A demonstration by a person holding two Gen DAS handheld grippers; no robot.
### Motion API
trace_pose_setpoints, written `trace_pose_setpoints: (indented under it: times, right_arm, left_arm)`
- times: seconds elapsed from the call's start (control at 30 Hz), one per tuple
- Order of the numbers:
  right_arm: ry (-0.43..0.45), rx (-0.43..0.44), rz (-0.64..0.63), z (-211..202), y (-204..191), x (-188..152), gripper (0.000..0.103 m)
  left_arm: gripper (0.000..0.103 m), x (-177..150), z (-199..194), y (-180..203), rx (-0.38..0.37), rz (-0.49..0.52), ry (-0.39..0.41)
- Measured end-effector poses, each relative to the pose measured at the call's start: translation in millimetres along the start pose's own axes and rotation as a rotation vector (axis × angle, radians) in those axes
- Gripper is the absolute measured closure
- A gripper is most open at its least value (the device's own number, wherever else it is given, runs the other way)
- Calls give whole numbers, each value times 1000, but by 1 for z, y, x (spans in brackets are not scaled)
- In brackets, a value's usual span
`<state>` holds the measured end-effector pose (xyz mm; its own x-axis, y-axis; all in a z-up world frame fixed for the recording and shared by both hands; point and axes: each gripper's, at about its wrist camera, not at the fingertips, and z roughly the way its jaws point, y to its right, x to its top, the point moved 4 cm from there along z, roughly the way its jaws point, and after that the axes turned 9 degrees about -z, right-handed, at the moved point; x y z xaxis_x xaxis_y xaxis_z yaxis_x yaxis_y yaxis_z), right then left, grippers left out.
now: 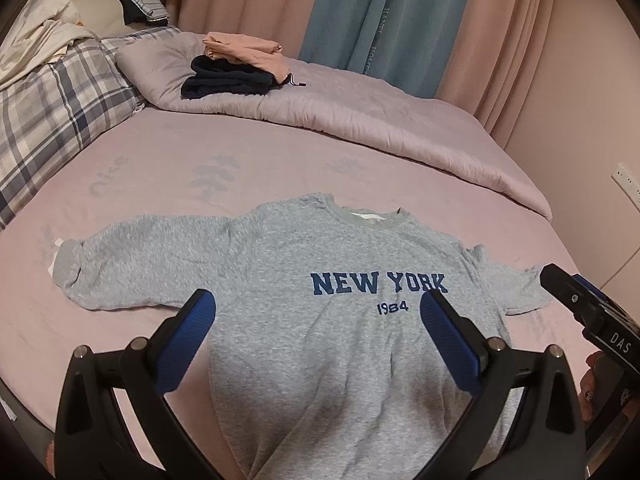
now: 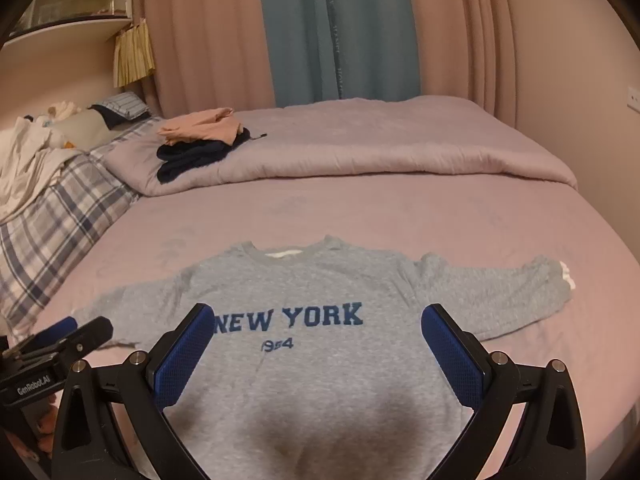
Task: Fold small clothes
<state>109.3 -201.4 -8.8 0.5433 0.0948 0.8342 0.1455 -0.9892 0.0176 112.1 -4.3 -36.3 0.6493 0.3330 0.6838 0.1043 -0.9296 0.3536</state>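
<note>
A grey sweatshirt (image 1: 320, 264) with "NEW YORK 1984" in blue lies flat, front up, on the pink bed sheet (image 1: 160, 168), both sleeves spread out. It also shows in the right wrist view (image 2: 320, 288). My left gripper (image 1: 318, 308) is open and empty, above the shirt's lower body. My right gripper (image 2: 316, 320) is open and empty, above the lower body too. The right gripper shows at the right edge of the left wrist view (image 1: 576, 300); the left gripper shows at the lower left of the right wrist view (image 2: 72, 336).
A folded lilac duvet (image 1: 360, 120) lies across the far half of the bed, with a pile of folded navy and peach clothes (image 1: 236, 64) on it. Plaid pillows (image 1: 52, 112) and white cloth are at the left. Curtains (image 1: 360, 12) hang behind.
</note>
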Motion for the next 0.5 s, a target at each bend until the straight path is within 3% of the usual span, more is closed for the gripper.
trace_pose_setpoints:
  times: [0.5]
  right_arm:
    - [-2,-2,7,2,1,-2,0]
  left_arm:
    - [1,-1,1,-4,-8,-18,-13]
